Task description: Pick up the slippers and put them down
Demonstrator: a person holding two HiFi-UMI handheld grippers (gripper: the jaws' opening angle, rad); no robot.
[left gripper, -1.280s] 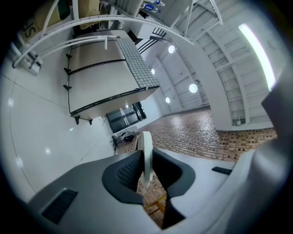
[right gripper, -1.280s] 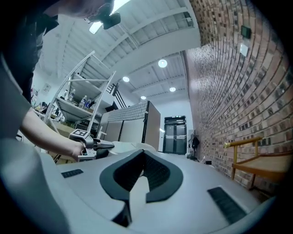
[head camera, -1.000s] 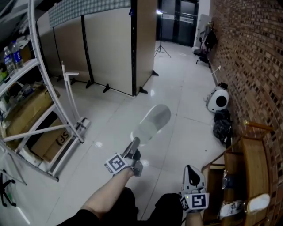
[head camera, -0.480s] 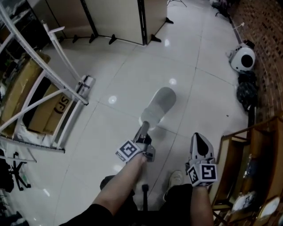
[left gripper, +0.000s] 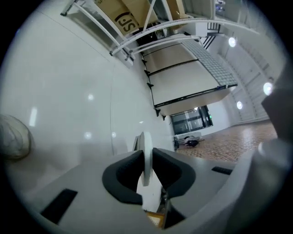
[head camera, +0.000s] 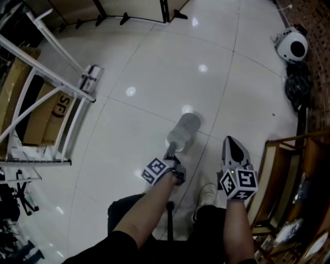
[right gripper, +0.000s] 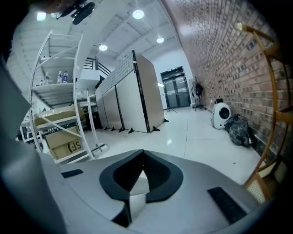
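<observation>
Head view: a rack (head camera: 49, 90) stands at far left. At centre the left gripper (head camera: 170, 151) is clenched on the edge of a grey slipper (head camera: 184, 131), low over the floor (head camera: 154, 67). Just right, the right gripper (head camera: 229, 140) is pinched together, empty.

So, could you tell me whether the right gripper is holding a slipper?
No, the right gripper has its jaws together with nothing between them; the slipper is in the left gripper.

Ceiling lamps (right gripper: 138, 14) glare bright; their reflections spot the glossy floor (head camera: 154, 62). Gripper views bend strongly, edges dark.
</observation>
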